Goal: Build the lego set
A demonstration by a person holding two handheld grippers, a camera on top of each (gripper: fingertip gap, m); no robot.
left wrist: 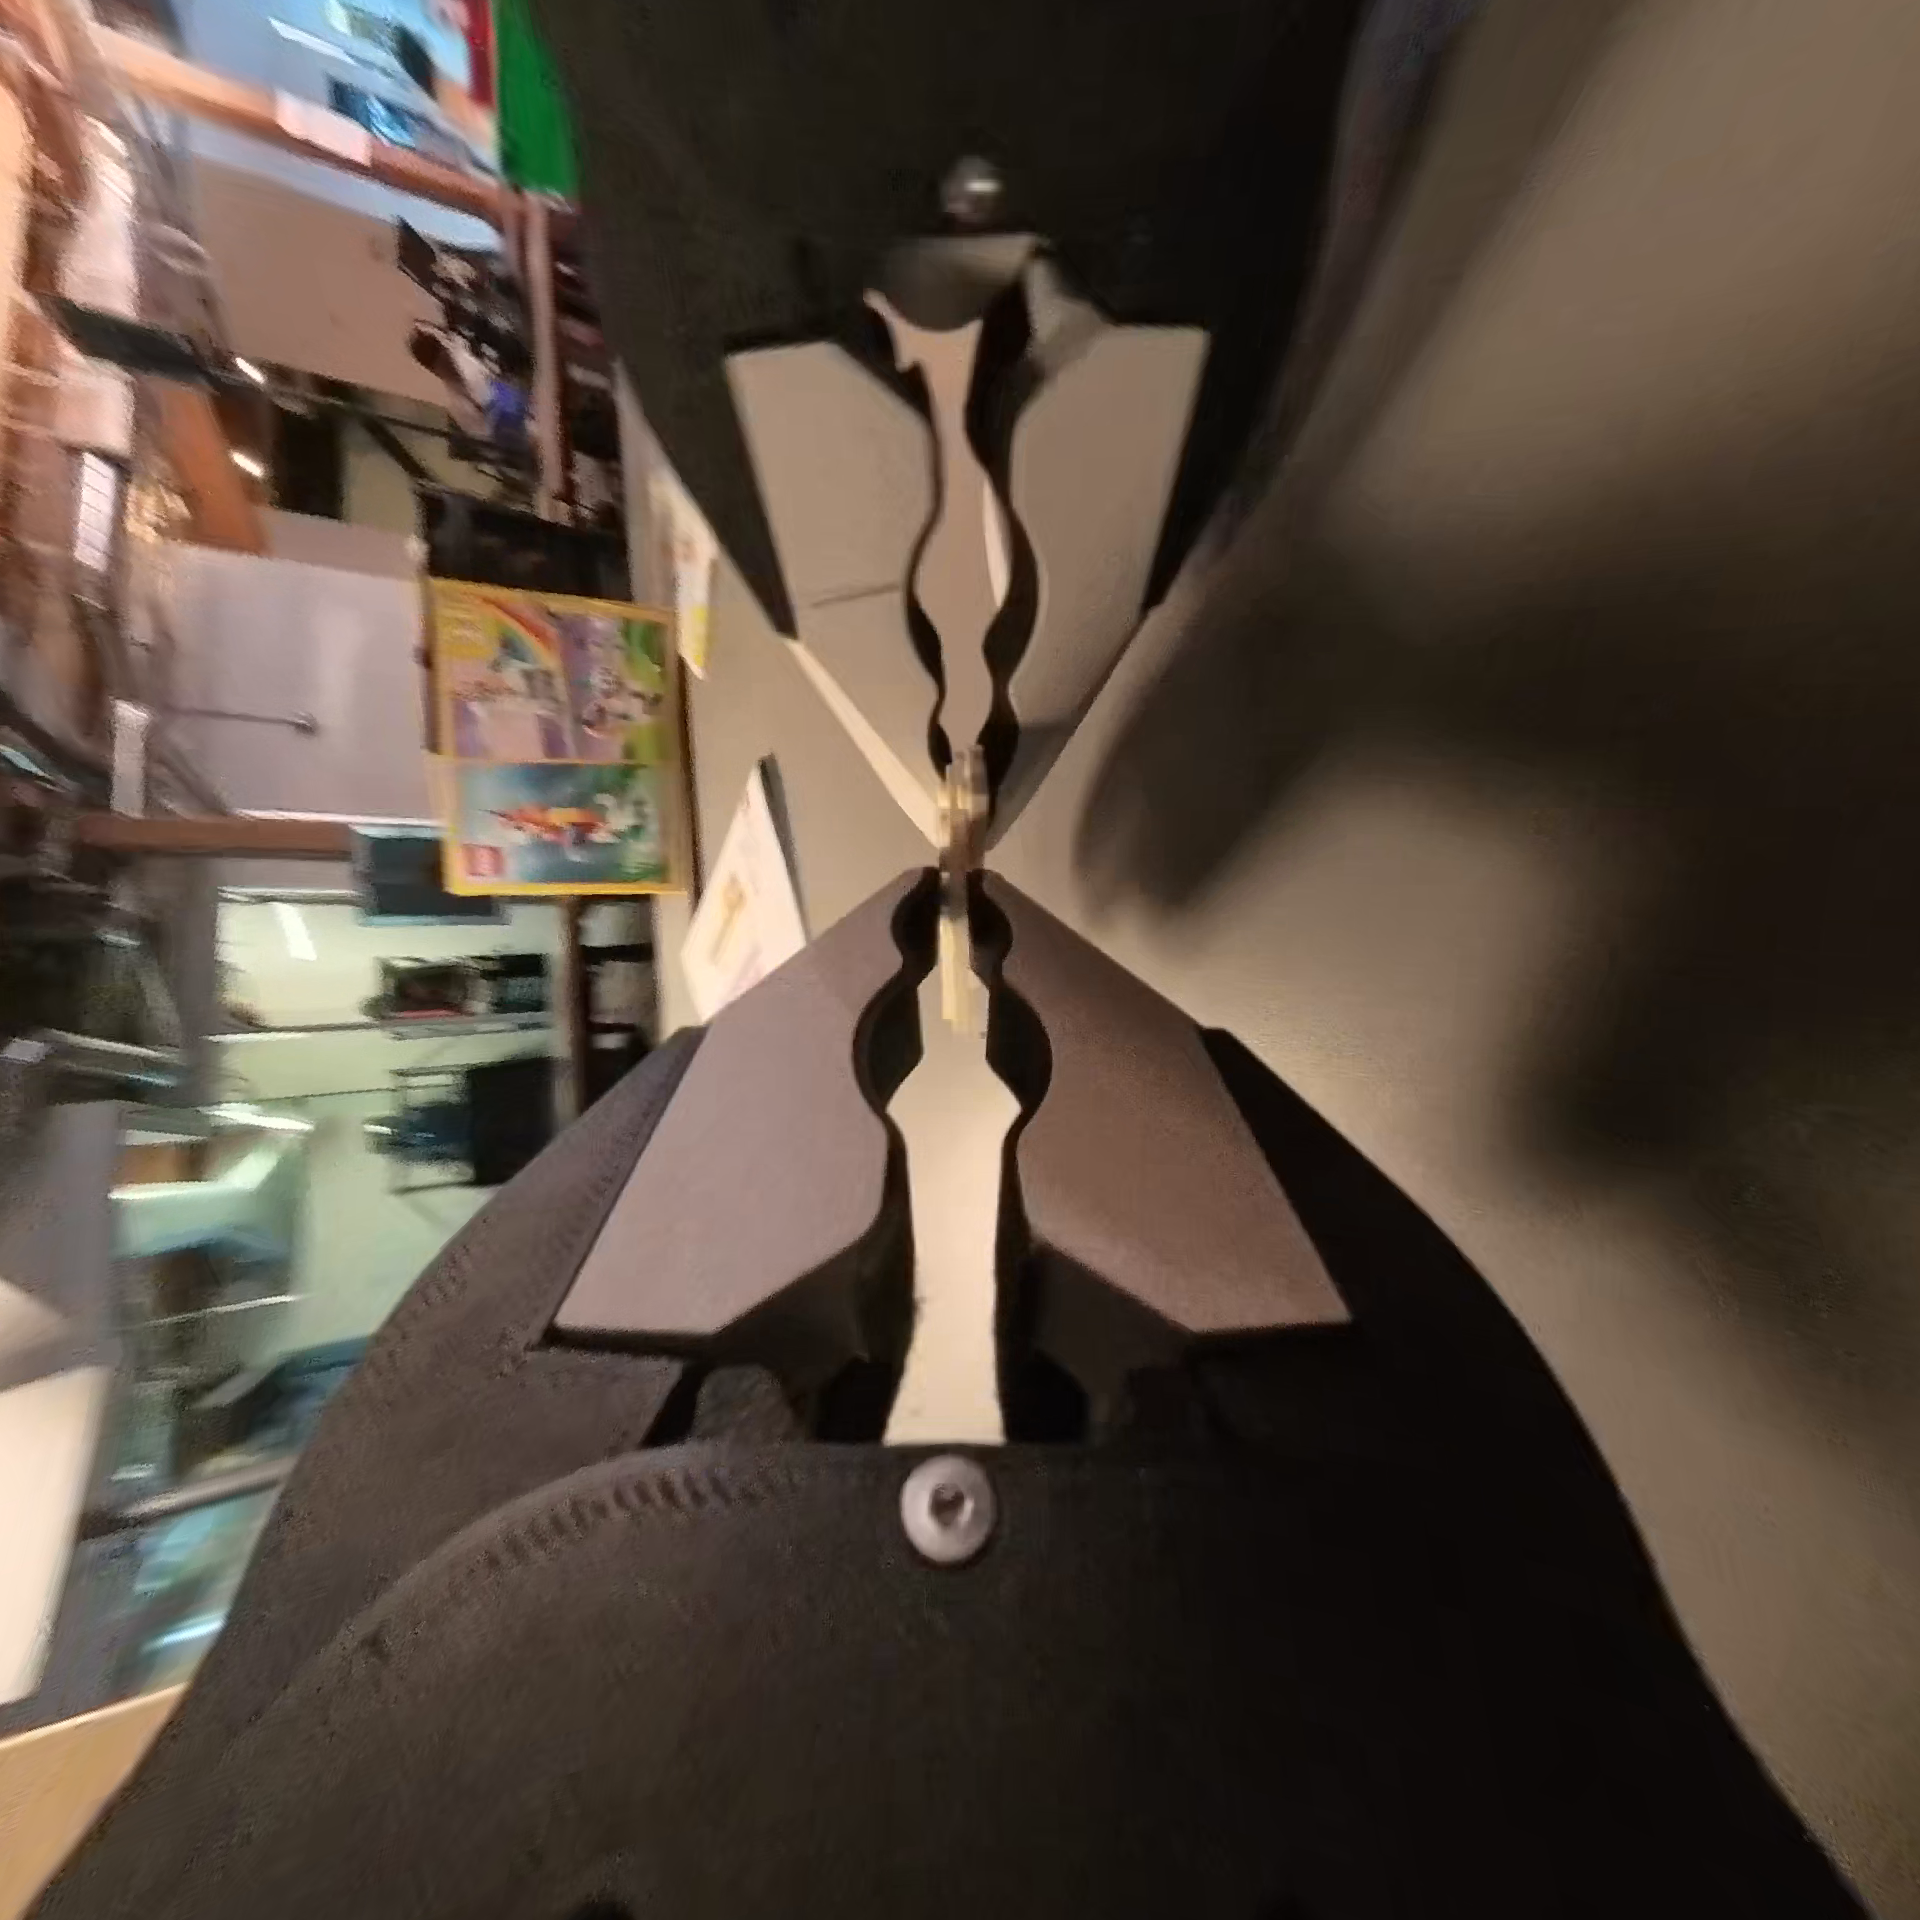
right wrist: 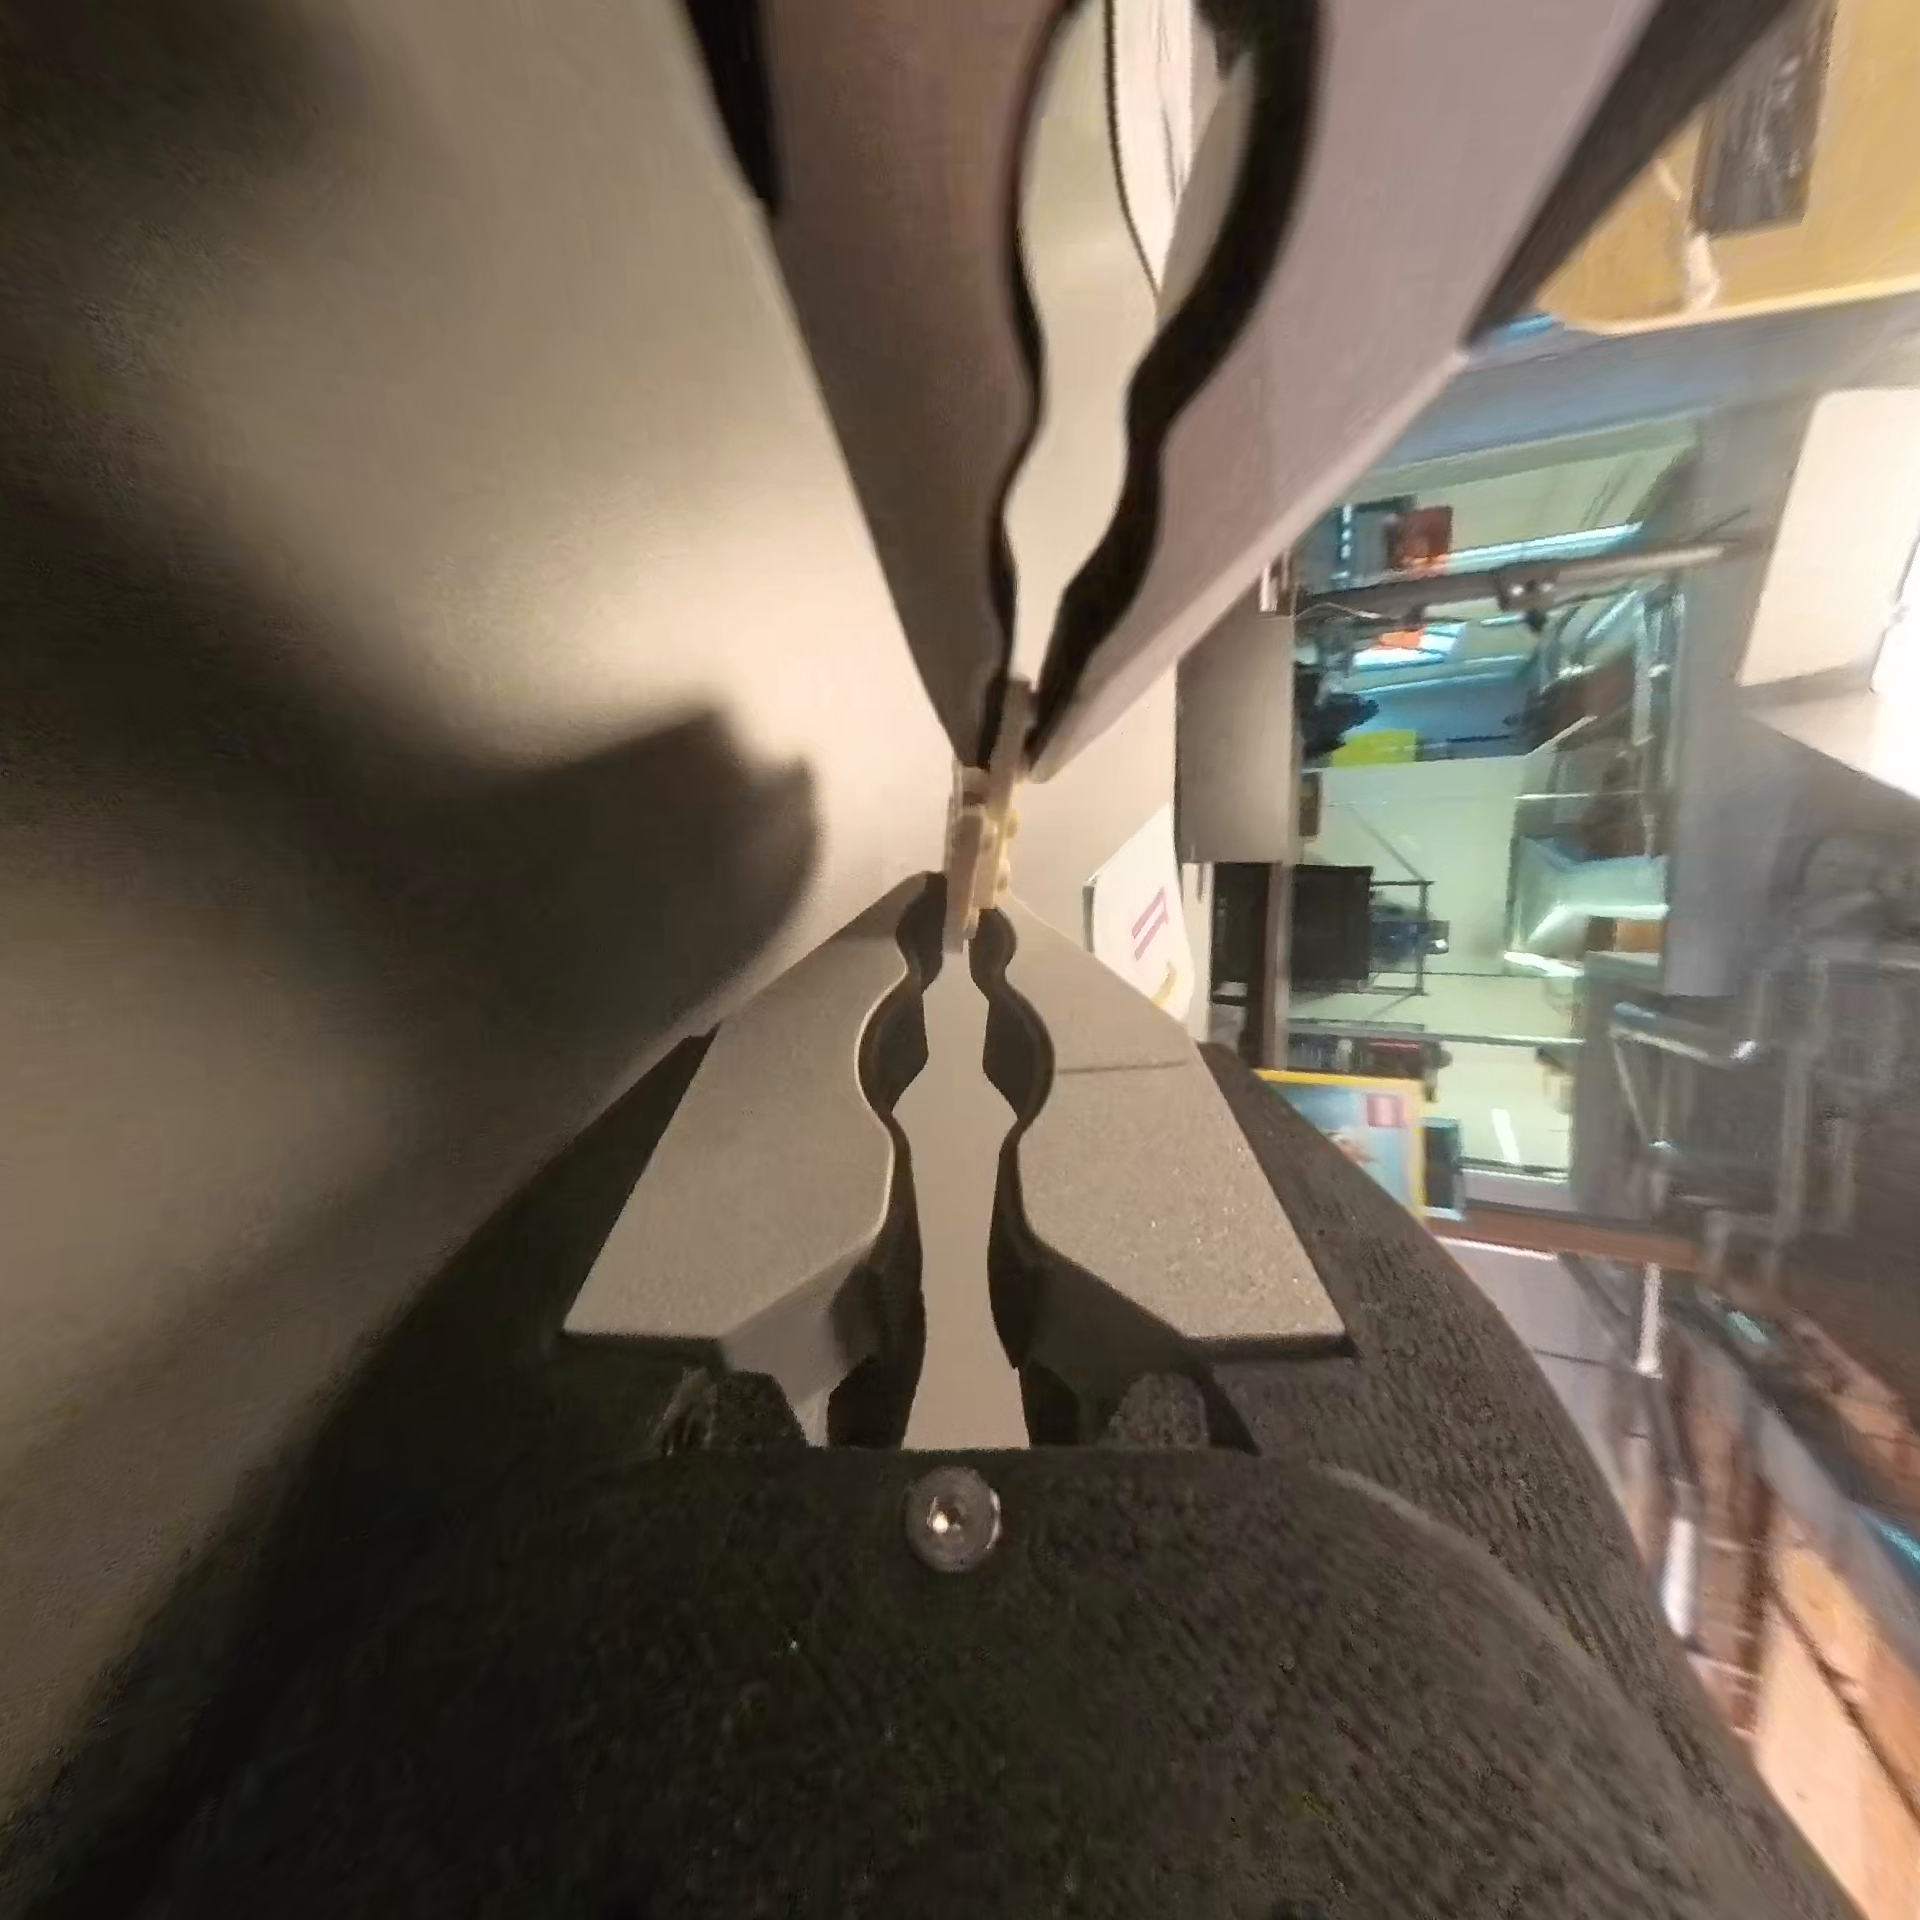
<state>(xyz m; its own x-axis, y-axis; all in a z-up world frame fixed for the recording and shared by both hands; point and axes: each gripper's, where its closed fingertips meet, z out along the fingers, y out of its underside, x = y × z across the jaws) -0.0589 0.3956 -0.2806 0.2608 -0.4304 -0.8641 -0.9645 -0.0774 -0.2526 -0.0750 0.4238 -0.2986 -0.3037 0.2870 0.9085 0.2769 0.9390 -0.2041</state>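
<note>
Over the pale table (right wrist: 416,416), the thin lego plates (right wrist: 982,831) seemingly run gripper-to-gripper.

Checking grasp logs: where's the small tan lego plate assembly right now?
Mid-frame in both wrist views, the small tan lego plate assembly is pinched end to end between the left hand-held gripper and right hand-held gripper, above the pale table.

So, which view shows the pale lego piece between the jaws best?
The right wrist view: the lego piece is sharp there, its studs and stacked plates visible between both grippers' jaws. The left wrist view shows the same piece edge-on and blurred, as a thin pale strip.
</note>
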